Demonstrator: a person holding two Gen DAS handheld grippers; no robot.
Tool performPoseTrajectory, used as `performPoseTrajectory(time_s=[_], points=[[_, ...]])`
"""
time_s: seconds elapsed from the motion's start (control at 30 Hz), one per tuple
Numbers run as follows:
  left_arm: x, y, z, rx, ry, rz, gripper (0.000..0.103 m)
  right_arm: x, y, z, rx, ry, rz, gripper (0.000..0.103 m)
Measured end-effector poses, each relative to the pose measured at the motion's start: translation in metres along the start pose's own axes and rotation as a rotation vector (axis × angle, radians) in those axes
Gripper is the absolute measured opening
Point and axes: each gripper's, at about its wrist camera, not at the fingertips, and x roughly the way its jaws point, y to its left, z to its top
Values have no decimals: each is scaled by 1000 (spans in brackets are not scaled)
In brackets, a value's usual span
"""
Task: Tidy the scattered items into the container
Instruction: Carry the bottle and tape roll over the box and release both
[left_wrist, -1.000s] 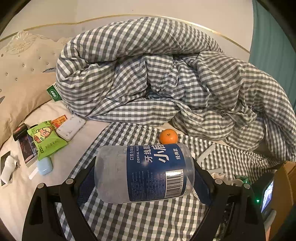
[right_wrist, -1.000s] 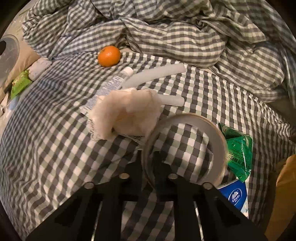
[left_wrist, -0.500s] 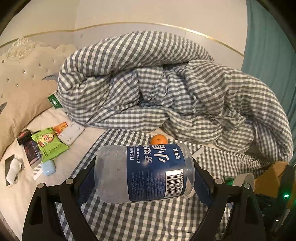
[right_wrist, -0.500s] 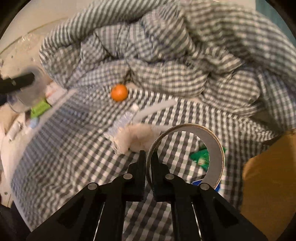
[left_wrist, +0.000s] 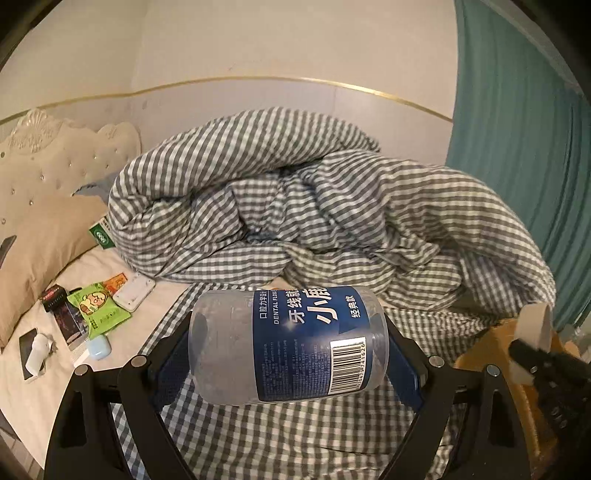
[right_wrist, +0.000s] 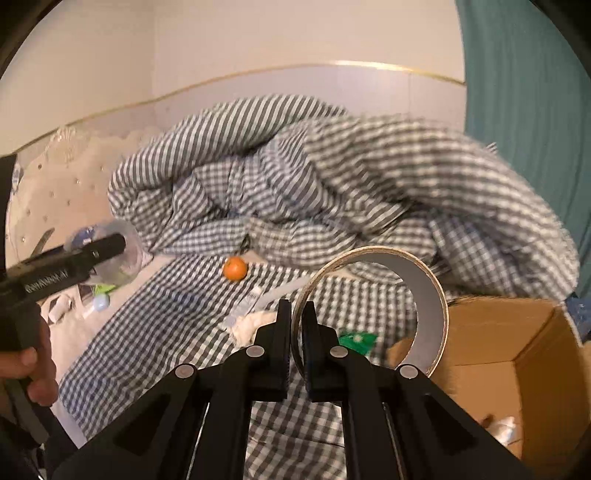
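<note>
The left gripper (left_wrist: 288, 343) clamps a clear jar (left_wrist: 284, 343) with a blue label, lying crosswise between its widely spread fingers, above the checked sheet (left_wrist: 280, 435). The right gripper (right_wrist: 297, 332) is pinched narrow on the rim of a tape roll (right_wrist: 428, 306), which stands on edge. In the right wrist view the cardboard box (right_wrist: 517, 354) lies at four o'clock of the roll, open, with small things inside. An orange (right_wrist: 235, 268) sits on the sheet at eleven o'clock of the right fingers, near a rumpled duvet (right_wrist: 332, 192). In the left wrist view, packets (left_wrist: 99, 306) and small clutter lie at nine o'clock of the jar.
</note>
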Motion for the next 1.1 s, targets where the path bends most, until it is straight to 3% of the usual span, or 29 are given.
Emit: performPoseTrajectory(time_s=[0.27, 0.53, 0.83, 1.1], points=[[-33, -38, 8, 50, -36, -35, 92, -71, -51, 1, 59, -95, -93, 5], [-55, -90, 2, 87, -45, -117, 92, -116, -108, -15, 118, -109, -193, 5], [-74, -148, -13, 153, -34, -213, 92, -117, -162, -53, 188, -18, -254, 5], [-80, -190, -23, 193, -25, -260, 92, -101, -196, -87, 234, 73, -245, 6]])
